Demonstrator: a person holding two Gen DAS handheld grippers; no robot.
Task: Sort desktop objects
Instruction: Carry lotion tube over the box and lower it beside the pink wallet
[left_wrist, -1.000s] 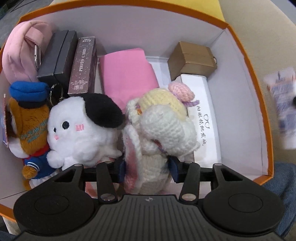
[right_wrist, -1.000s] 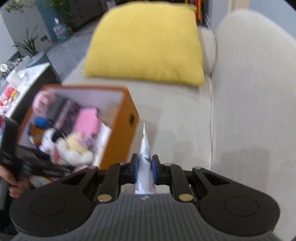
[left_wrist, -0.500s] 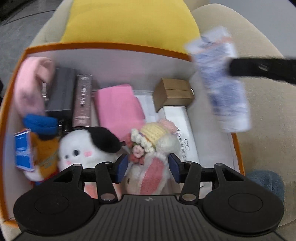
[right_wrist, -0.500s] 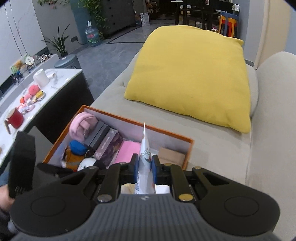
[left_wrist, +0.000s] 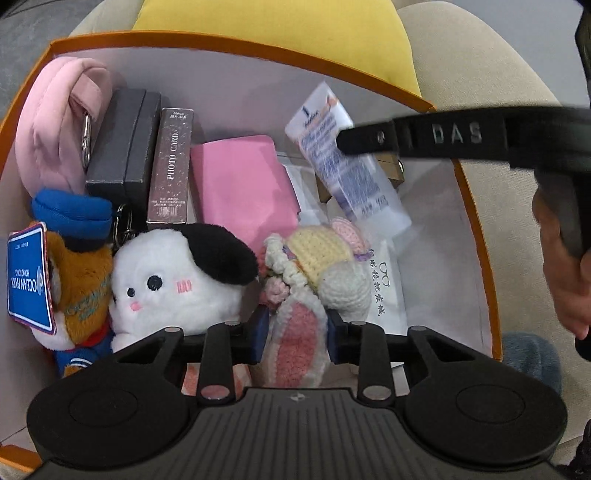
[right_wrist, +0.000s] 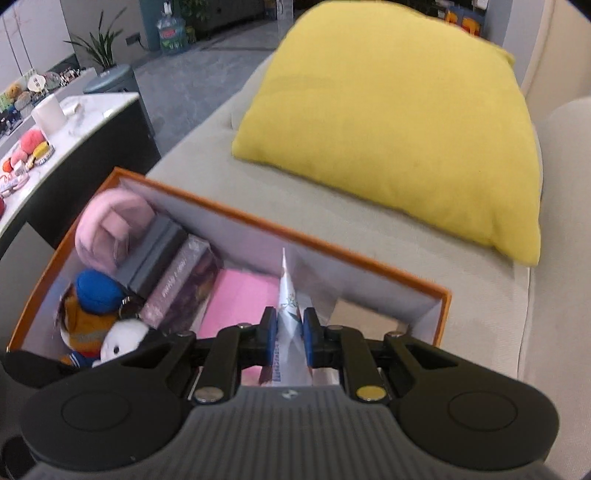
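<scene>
**Two grippers over an orange storage box on a sofa**

The right gripper pinches a white tube with blue print between its blue-padded fingers, the tube's flat crimped end pointing forward past the fingertips. Seen from the left wrist, the same tube hangs tilted inside the orange box, above a small brown carton in the far right corner.

The left gripper has its fingers spread on either side of a crocheted doll in cream, yellow and pink; whether the pads touch it is unclear. Just left of those fingers sits a white plush dog with a black ear, and farther left an orange plush with a blue cap and a blue tag. Beyond the fingers lie a pink pouch, a "PHOTO CARD" box, a dark grey box and a pale pink bag. A yellow cushion rests on the beige sofa behind the box.
</scene>
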